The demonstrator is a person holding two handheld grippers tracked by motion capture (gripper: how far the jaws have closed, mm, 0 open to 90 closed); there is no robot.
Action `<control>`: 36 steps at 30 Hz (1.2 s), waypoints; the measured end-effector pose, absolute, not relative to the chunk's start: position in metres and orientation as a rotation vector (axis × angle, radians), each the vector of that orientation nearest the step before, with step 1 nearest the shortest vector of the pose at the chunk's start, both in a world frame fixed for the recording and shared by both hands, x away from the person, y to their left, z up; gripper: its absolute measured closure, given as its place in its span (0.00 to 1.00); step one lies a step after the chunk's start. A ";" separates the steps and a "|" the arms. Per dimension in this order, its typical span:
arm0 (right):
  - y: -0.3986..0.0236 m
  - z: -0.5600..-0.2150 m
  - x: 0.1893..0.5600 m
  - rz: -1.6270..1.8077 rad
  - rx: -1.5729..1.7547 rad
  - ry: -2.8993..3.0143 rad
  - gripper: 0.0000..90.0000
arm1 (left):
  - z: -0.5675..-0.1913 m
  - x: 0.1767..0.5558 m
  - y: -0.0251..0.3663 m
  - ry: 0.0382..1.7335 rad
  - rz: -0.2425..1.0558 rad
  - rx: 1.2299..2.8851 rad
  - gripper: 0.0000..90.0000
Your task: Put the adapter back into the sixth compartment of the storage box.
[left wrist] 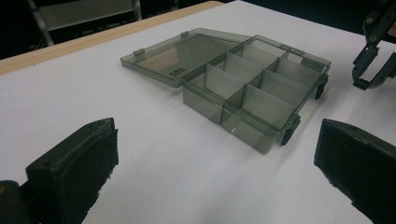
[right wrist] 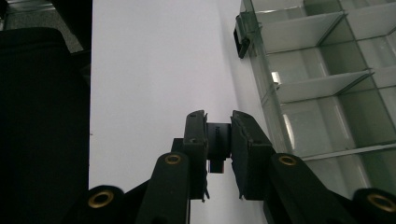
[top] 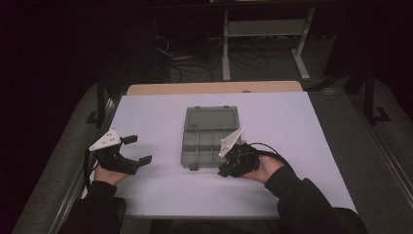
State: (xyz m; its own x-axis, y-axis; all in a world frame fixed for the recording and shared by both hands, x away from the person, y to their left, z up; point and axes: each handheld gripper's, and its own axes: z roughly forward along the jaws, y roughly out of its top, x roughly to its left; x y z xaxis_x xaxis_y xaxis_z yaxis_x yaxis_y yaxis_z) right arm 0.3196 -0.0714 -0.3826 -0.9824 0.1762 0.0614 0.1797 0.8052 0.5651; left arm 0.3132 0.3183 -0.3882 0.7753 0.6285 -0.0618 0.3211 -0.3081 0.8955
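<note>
A smoky clear compartment box [top: 207,144] lies open mid-table, its lid [top: 211,118] folded flat behind it and its several cells empty. Black latches [left wrist: 287,133] hang from its front wall. My left gripper [top: 138,149] rests at the table's left, open, jaws wide and pointing at the box [left wrist: 252,93] with bare table between them. My right gripper [top: 225,171] hovers by the box's front right corner. In the right gripper view the right gripper [right wrist: 218,116] is shut on a small black piece [right wrist: 218,142]; what that piece is I cannot tell. The box [right wrist: 322,70] runs along its right side.
The white tabletop [top: 272,126] has a wooden strip [top: 214,87] along its far edge. Beyond it on the floor stand a metal shelf frame [top: 265,29] and loose cables [top: 195,66]. Dark-sleeved forearms [top: 302,200] enter from the bottom.
</note>
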 end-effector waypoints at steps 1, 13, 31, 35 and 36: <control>-0.071 -0.383 0.320 -0.933 -0.294 -2.979 0.84 | -0.388 0.313 0.318 0.721 0.366 1.916 0.00; -0.072 -0.371 0.324 -0.957 -0.303 -2.982 0.84 | -0.388 0.313 0.318 0.721 0.365 1.915 0.00; -0.069 -0.359 0.339 -0.997 -0.339 -2.980 0.84 | -0.388 0.313 0.318 0.722 0.366 1.919 0.00; -0.068 -0.358 0.342 -0.998 -0.352 -2.979 0.83 | -0.388 0.313 0.318 0.722 0.366 1.918 0.00; -0.067 -0.358 0.344 -0.999 -0.352 -2.980 0.84 | -0.388 0.313 0.318 0.722 0.365 1.918 0.00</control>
State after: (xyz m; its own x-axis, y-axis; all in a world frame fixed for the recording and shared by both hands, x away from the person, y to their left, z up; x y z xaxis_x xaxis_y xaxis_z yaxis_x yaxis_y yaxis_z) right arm 0.3437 -0.0673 -0.3581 -0.9750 0.2161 0.0509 0.2032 0.7758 0.5974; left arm 0.3133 0.3181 -0.3882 0.7749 0.6290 -0.0618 0.3229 -0.3099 0.8942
